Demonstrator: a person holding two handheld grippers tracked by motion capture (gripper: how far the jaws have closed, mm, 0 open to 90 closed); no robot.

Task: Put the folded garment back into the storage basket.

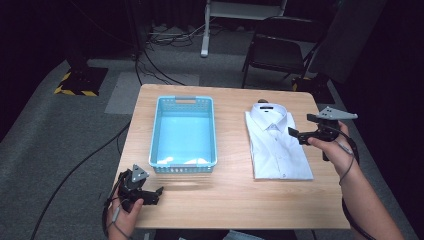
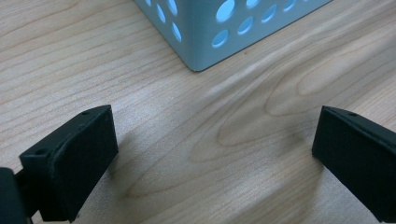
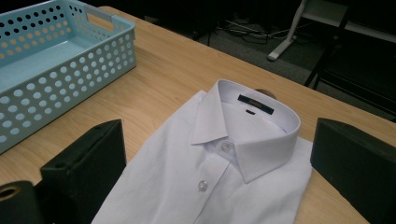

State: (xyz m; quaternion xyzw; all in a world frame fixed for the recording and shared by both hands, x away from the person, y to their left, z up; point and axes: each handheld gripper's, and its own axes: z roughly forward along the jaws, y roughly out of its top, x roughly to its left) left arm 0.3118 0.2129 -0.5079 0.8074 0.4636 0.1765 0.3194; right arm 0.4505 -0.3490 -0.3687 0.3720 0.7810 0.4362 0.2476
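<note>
Right gripper view: shirt [image 3: 210, 186] collar label [image 3: 255, 103] unreadable.

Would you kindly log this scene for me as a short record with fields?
table: wooden
basket: light blue, perforated, empty, left of centre
shirt: white, folded, collar toward the far edge, right of the basket, apart from it
left gripper: open, low over the table near the basket's near left corner, holding nothing
right gripper: open, above the shirt's right edge, holding nothing
</note>
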